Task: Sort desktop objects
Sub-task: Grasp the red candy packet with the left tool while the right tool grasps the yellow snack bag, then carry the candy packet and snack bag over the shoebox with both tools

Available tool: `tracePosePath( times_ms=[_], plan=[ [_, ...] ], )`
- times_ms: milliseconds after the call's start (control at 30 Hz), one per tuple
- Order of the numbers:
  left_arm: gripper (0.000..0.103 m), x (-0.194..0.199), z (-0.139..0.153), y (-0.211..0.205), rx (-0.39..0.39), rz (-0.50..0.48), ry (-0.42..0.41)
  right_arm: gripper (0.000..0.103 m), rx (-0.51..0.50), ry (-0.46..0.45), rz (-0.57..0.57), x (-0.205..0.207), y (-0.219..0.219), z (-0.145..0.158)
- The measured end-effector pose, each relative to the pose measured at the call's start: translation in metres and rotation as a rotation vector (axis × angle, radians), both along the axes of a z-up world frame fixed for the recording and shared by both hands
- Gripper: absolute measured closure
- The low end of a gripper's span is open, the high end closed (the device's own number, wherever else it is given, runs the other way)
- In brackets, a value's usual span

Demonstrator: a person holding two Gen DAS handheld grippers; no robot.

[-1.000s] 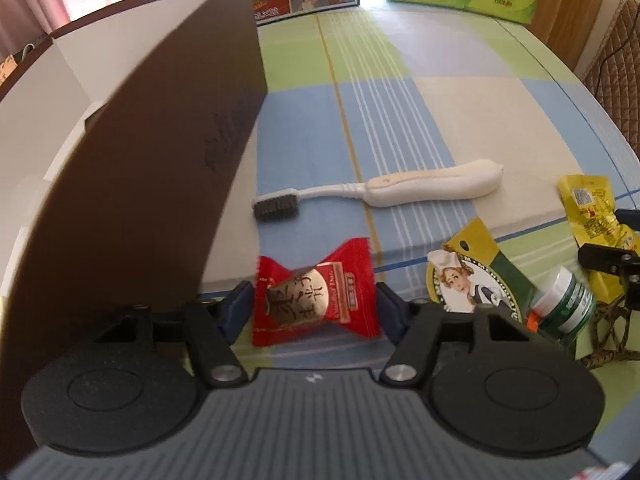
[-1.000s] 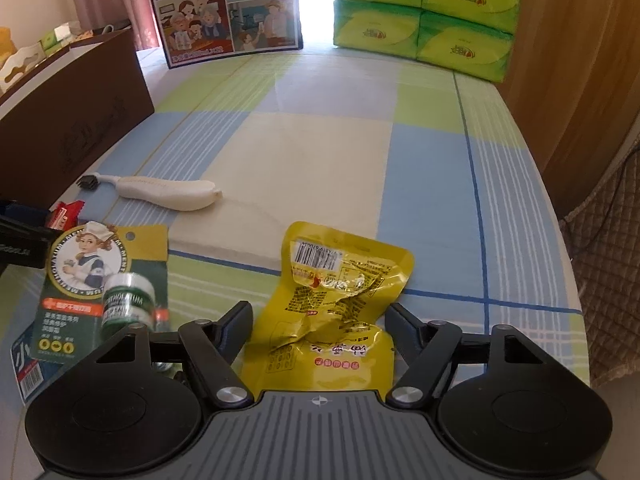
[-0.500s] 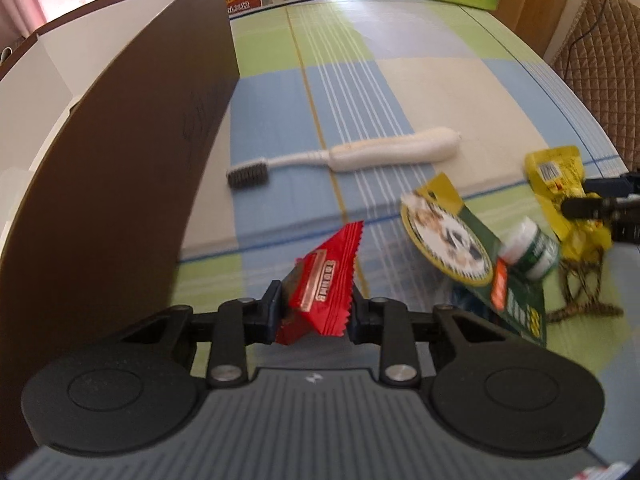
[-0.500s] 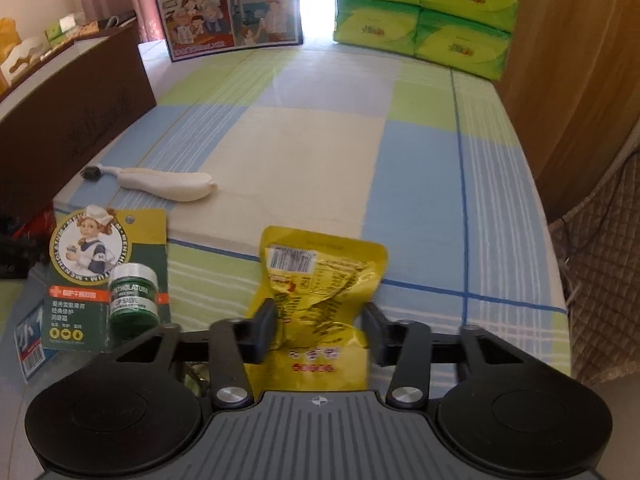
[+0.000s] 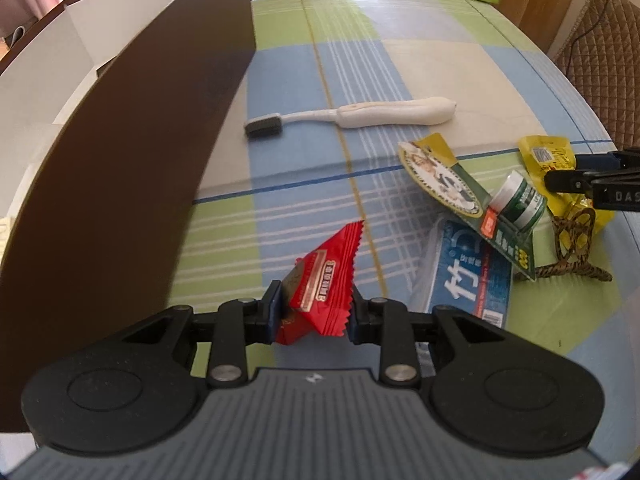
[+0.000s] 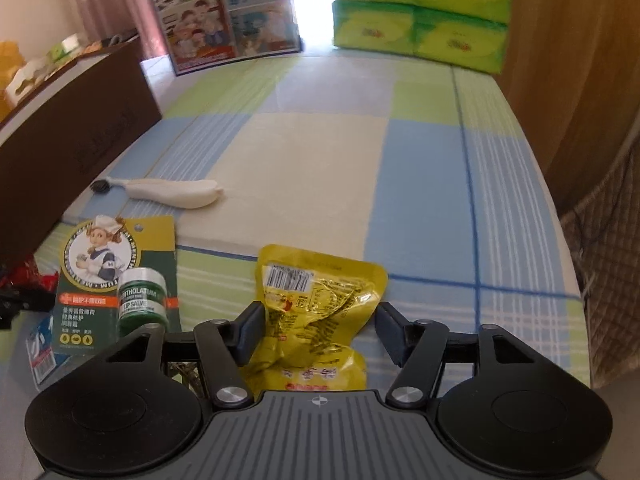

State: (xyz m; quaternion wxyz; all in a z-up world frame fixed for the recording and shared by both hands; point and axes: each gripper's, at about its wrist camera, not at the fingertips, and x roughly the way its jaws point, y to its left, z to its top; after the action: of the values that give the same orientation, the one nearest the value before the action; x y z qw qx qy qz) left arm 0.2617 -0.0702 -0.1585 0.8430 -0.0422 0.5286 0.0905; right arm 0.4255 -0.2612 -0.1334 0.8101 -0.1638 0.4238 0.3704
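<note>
My left gripper [image 5: 314, 312] is shut on a red candy packet [image 5: 326, 280] and holds it above the checked tablecloth, beside the brown box [image 5: 120, 160] on the left. My right gripper [image 6: 316, 330] is shut on a yellow snack pouch [image 6: 320, 300], which is lifted and crumpled between the fingers. A white toothbrush [image 5: 360, 114] lies further back; it also shows in the right wrist view [image 6: 172, 192]. A green lip-salve card with a small jar [image 5: 472, 192] lies between the grippers; it also shows in the right wrist view [image 6: 120, 276].
A blue packet [image 5: 468, 280] lies under the salve card and a brown cord [image 5: 572, 248] beside it. Green tissue packs [image 6: 420, 12] and a picture box [image 6: 224, 16] stand at the table's far end. A wooden wall and a chair [image 5: 600, 60] are at the right.
The left gripper closed on the red candy and lifted it. The right gripper closed on the yellow pouch and raised it off the cloth.
</note>
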Motion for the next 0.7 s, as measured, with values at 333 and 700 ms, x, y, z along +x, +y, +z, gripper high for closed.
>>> tracePosePath(
  times_ms=[333, 700],
  plan=[
    [0.077, -0.007, 0.006, 0.005, 0.013, 0.028, -0.008, 0.063, 0.014, -0.029, -0.002, -0.019, -0.011, 0.014],
    [0.077, -0.013, 0.024, -0.002, 0.019, 0.003, -0.051, 0.063, 0.079, -0.066, -0.048, -0.043, -0.027, 0.054]
  ],
)
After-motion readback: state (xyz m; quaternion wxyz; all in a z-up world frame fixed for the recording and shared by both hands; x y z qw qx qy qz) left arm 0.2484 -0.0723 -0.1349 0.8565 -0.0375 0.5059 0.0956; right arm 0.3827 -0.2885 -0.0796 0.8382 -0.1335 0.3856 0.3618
